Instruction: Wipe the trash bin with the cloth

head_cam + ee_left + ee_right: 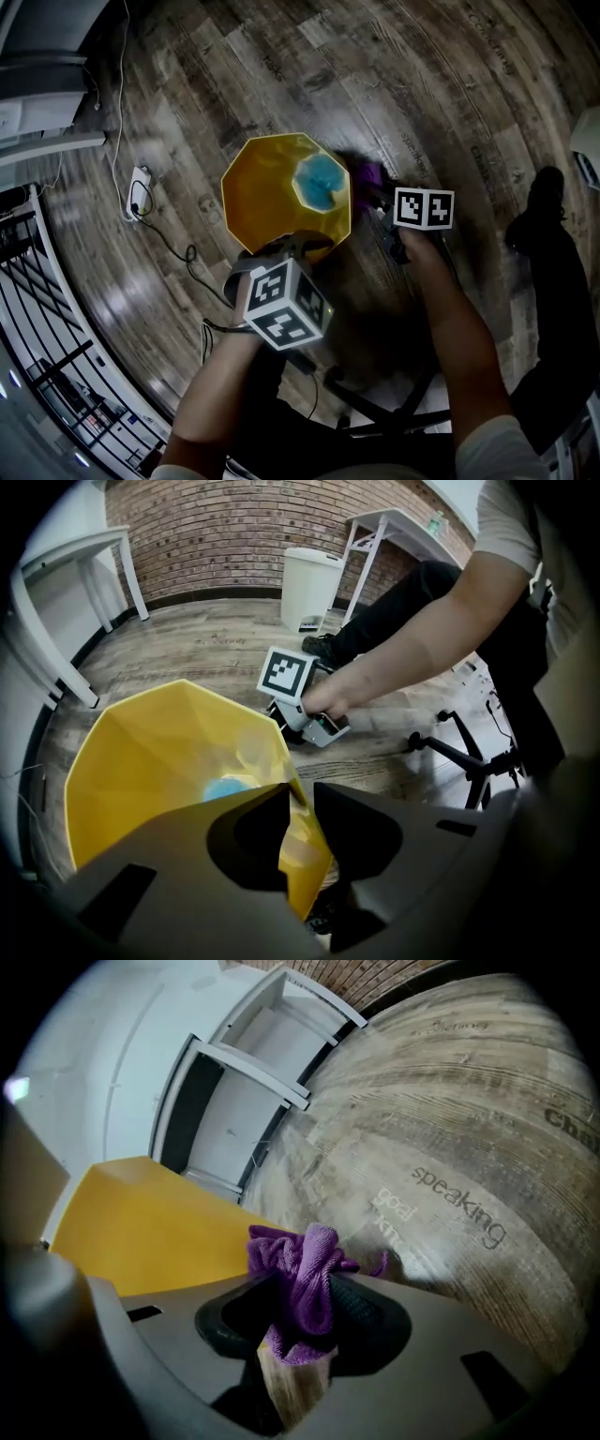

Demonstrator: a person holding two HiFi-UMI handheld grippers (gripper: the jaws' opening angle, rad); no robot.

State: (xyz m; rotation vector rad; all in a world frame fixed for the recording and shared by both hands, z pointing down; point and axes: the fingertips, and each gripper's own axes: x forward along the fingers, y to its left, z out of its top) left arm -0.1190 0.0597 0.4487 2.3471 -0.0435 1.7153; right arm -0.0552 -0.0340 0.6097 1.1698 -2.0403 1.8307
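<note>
A yellow faceted trash bin [267,192] stands upright on the wood floor, with a blue patch [319,180] at its bottom. My left gripper [302,246] is shut on the bin's near rim; the yellow wall [159,752] passes between the jaws of the left gripper [300,803]. My right gripper [377,195] is shut on a bunched purple cloth [305,1274], low beside the bin's right outer side [150,1227]. The cloth [370,173] shows at the bin's right edge. The right gripper [319,726] also appears past the rim in the left gripper view.
A white pedal bin [309,588] stands by the brick wall. White table legs [80,682] rise to the left. A power strip [139,192] and cables lie left of the bin. A chair base [469,752] and a person's leg [544,234] are close on the right.
</note>
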